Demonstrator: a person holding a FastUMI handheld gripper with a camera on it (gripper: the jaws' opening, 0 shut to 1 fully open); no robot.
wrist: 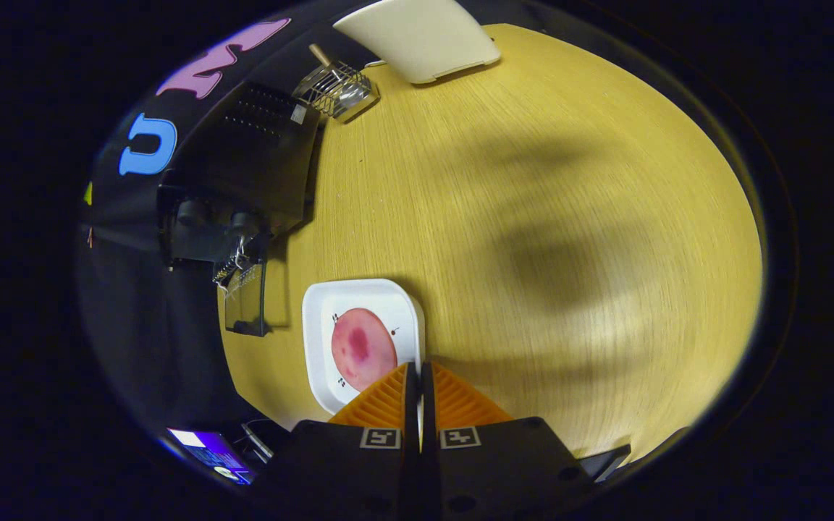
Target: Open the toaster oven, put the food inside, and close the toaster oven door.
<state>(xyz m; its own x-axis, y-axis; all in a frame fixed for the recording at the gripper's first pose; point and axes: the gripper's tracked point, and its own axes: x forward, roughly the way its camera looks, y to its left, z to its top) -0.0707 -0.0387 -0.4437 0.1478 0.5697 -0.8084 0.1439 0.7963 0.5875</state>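
Observation:
A white square plate (316,340) carries a round pink slice of food (363,349). It sits just ahead of my fingers, and its near rim runs in between them. My gripper (420,380) is shut on that rim; a thin white sliver shows in the narrow gap. The plate looks large and close, apparently held above the wooden table (533,181). The black toaster oven (243,166) stands beyond the plate at the table's edge by the booth wall. Its glass door (245,304) is folded open toward the plate.
A small wire rack with a wooden handle (336,88) lies past the oven. A cream-coloured flat object (420,36) rests at the far end of the table. A lit screen (211,452) sits beside my fingers, off the table. Dark shadows fall on the tabletop.

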